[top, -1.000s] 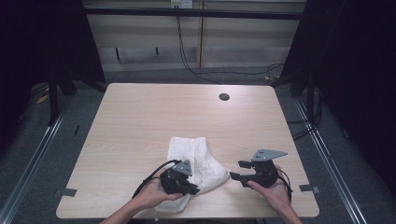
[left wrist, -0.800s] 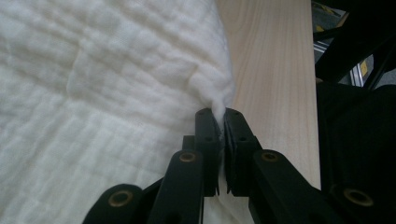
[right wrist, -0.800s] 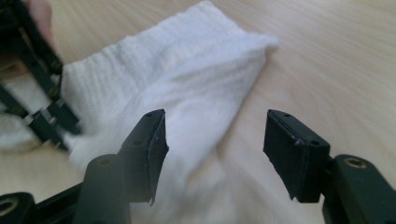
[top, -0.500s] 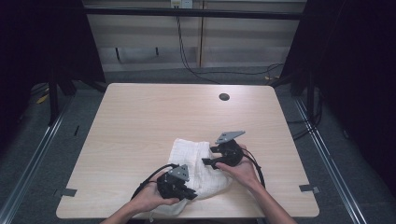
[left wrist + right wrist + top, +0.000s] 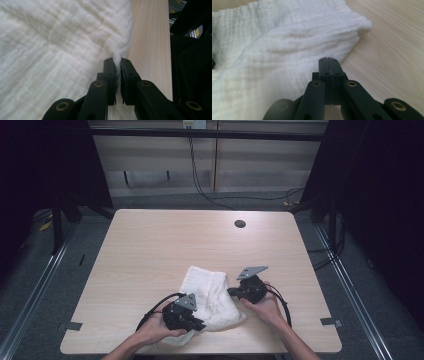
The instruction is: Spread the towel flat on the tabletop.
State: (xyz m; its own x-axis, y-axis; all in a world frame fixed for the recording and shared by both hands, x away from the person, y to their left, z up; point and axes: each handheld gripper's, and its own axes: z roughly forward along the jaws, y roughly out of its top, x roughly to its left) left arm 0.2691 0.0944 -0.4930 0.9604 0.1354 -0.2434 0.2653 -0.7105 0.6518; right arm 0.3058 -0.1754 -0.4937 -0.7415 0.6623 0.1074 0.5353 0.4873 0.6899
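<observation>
A crumpled white cloth (image 5: 210,296) lies near the front edge of the wooden table (image 5: 165,245). My left gripper (image 5: 199,325) sits at the cloth's front edge. In the left gripper view its jaws pinch a fold of the cloth (image 5: 62,42), and the left gripper (image 5: 117,65) is shut on it beside the table's wood. My right gripper (image 5: 232,291) rests at the cloth's right side, pointing left. In the right gripper view the right gripper (image 5: 329,60) has its jaws pressed together with nothing visible between them, their tips just at the edge of the cloth (image 5: 287,45).
A small dark round hole (image 5: 240,224) marks the table's far right part. Black cables (image 5: 155,307) trail from both grippers toward the front edge. Metal rails (image 5: 350,290) run along the floor on both sides of the table.
My right gripper swung in from right of the cloth to its upper right edge, then settled at its right side. The left gripper stayed nearly still, holding the cloth.
</observation>
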